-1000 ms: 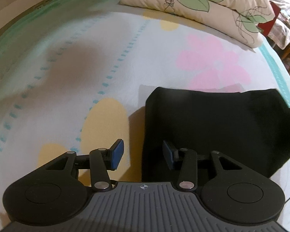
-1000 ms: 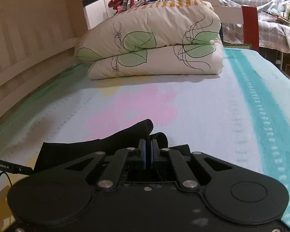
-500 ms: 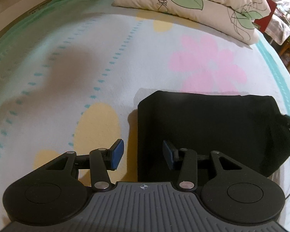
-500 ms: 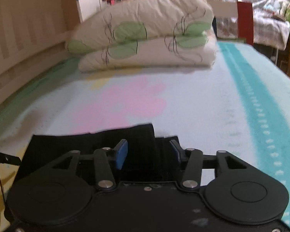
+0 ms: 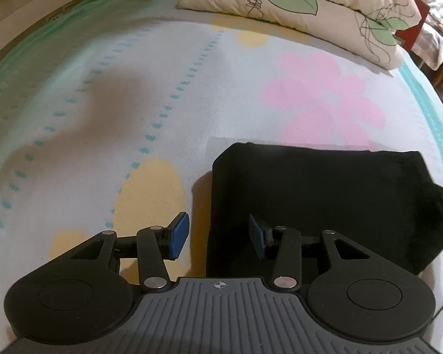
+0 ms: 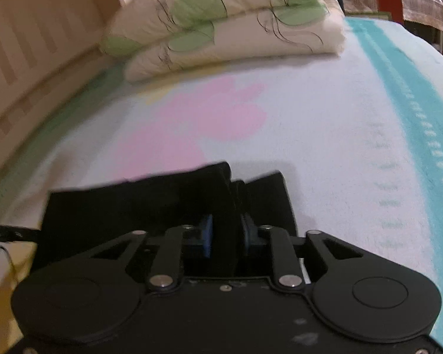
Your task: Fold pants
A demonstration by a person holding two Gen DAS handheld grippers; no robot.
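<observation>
The bed (image 5: 168,94) is covered by a pale blue blanket printed with pink and yellow flower shapes, dotted teal lines and a solid teal stripe (image 6: 413,109) along its right side. At the head of the bed lies a folded cream quilt with green leaf print (image 5: 295,3), doubled into two thick layers.

The black fabric pants (image 5: 325,200) lie on the blanket below the pink flower (image 5: 325,103), folded into a compact, roughly rectangular bundle. In the right wrist view the bundle's right end shows stacked folds standing up from the blanket.

The left hand-held gripper (image 5: 218,236) has its jaws wide apart and empty. Its left blue pad (image 5: 178,237) is over bare blanket just beside the bundle's left edge; the other pad is over the black fabric.

The right hand-held gripper (image 6: 226,236) has its jaws narrowed around a thick fold of the pants, with black fabric filling the gap between the blue pads (image 6: 207,236).

A thin black cable (image 6: 11,233) enters at the left edge of the right wrist view. No legible writing or brand marking shows in either view.
</observation>
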